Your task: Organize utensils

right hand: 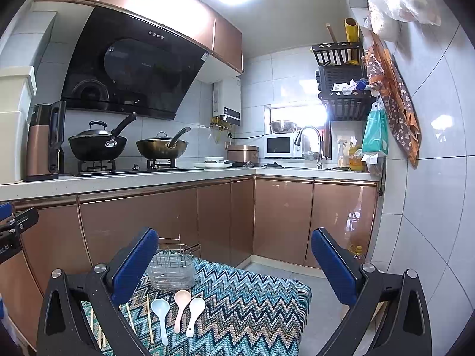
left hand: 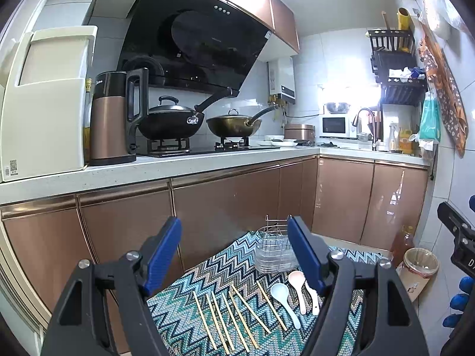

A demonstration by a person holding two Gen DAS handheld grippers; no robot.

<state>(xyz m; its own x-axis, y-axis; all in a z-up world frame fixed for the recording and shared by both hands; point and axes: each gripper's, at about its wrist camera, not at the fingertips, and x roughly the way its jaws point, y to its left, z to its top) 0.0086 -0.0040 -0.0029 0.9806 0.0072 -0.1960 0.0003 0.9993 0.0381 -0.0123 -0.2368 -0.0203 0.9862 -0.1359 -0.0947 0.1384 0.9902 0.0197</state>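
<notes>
Two grippers are up in front of me, both with jaws spread wide and nothing between them: my left gripper (left hand: 234,255) and my right gripper (right hand: 234,264). Below and ahead of both lies the zigzag cloth (right hand: 252,302). At its far edge, just beyond my left gripper's right fingertip, stands the wire utensil holder (left hand: 274,249). Nearer, under the left gripper's opening, a row of chopsticks (left hand: 234,317) lies side by side. Just beside them, toward my right gripper's left finger, rest the blue spoon (right hand: 161,316), pink spoon (right hand: 181,307) and white spoon (right hand: 196,311).
</notes>
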